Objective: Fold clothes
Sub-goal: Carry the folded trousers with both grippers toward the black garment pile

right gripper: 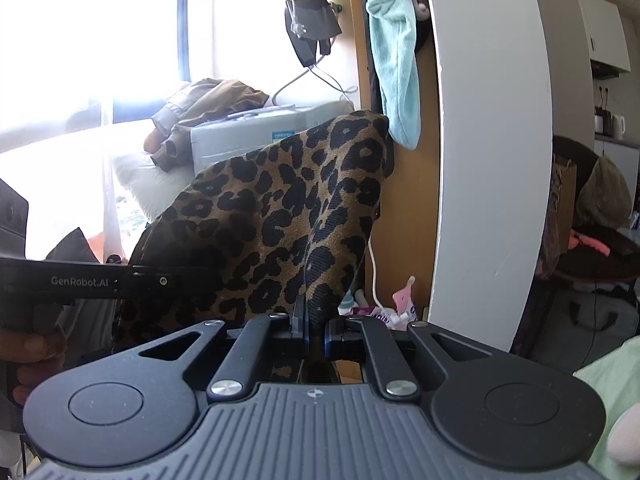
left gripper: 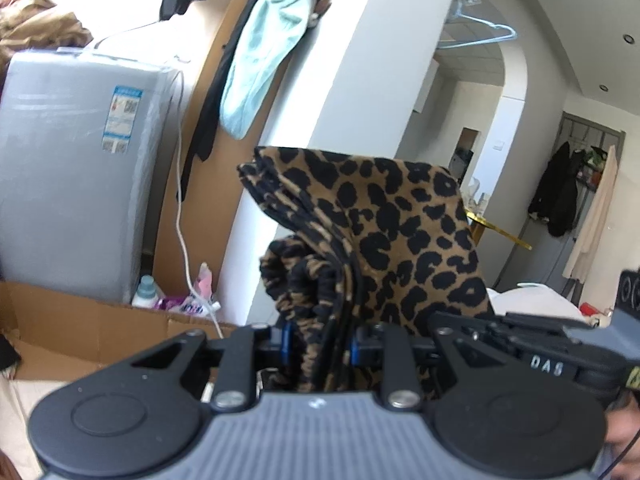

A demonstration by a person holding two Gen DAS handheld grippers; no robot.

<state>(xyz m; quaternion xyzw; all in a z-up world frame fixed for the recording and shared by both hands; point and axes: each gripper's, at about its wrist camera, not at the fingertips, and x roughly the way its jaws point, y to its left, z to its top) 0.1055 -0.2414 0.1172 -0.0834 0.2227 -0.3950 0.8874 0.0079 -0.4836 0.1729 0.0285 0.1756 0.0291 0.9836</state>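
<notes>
The left hand-held gripper (left gripper: pixel 320 346) is clenched on a thick bunch of leopard-print cloth (left gripper: pixel 384 240), several stacked layers pinched between its jaws. The right hand-held gripper (right gripper: pixel 316 334) is clamped on a thinner edge of the same cloth (right gripper: pixel 280 220); in its view the left tool enters from 9 o'clock, gripped by a hand (right gripper: pixel 28 364), and meets the fabric there. The cloth is held in the air between the two tools, resting on no surface that shows. Layered edges in the left grip suggest it is already folded over more than once; setting it down folded appears to remain. From each gripper its long axis rises toward 12 o'clock, leaning to 1 o'clock in the right view. Behind stand a washer (left gripper: pixel 76 168) and a hanging mint towel (left gripper: pixel 260 52).
</notes>
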